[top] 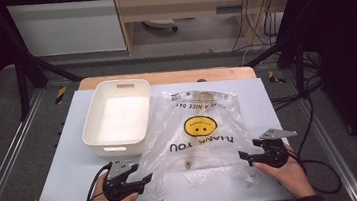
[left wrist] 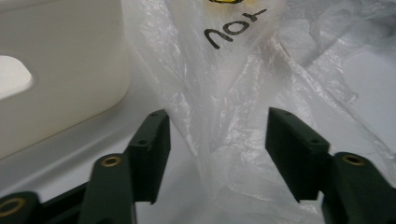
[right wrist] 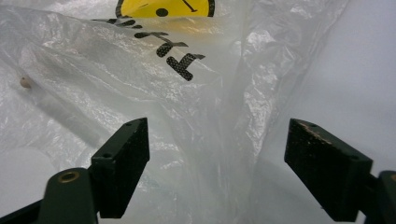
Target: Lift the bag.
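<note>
A clear plastic bag (top: 197, 133) with a yellow smiley face and black "THANK YOU" print lies flat on the white table top (top: 73, 167). My left gripper (top: 147, 178) sits at the bag's near left corner, jaws open, with a fold of the bag (left wrist: 219, 130) loose between them. At the bag's near right corner my right gripper (top: 242, 156) is open too, a crease of the bag (right wrist: 219, 154) running between its jaws untouched. A small pale speck (right wrist: 25, 83) lies inside the bag.
A white plastic tub (top: 118, 117) with handle cut-outs stands left of the bag, close to the left gripper; its wall (left wrist: 60, 79) rises beside that gripper's left jaw. Metal rails run along both sides of the table. Cables trail on the floor at the right.
</note>
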The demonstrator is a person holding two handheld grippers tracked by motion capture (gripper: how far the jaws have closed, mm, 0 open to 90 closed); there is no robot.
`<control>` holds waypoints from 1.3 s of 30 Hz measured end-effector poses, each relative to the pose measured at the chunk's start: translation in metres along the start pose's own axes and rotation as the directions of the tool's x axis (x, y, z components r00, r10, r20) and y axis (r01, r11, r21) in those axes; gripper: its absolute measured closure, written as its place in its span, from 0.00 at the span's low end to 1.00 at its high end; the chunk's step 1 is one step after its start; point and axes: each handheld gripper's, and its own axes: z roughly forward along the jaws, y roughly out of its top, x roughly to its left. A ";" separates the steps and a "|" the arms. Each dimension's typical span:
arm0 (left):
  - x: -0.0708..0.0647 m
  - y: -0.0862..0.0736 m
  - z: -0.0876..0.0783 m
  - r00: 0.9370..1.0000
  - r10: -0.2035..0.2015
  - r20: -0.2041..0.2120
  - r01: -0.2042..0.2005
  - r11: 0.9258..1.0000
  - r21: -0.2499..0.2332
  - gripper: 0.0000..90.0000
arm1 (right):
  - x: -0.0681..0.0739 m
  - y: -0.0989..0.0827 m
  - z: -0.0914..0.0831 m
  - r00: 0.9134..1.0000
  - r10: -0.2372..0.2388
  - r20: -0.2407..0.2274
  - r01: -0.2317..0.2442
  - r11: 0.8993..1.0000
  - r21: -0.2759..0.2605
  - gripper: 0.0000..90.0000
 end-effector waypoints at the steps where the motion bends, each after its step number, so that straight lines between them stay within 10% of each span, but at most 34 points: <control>1: 0.000 0.000 0.000 1.000 -0.001 0.002 0.001 1.000 0.002 0.52 | 0.001 0.001 0.000 1.000 0.001 -0.001 -0.001 1.000 0.001 0.24; 17: 0.003 0.009 -0.020 0.998 -0.054 -0.042 0.049 0.994 -0.093 0.44 | 0.007 0.011 -0.003 1.000 0.021 -0.005 -0.022 0.998 -0.053 0.10; 39: 0.030 0.034 -0.054 0.980 -0.156 -0.127 0.120 0.961 -0.249 0.14 | 0.013 0.036 -0.006 0.999 0.035 -0.020 -0.037 0.986 -0.162 0.04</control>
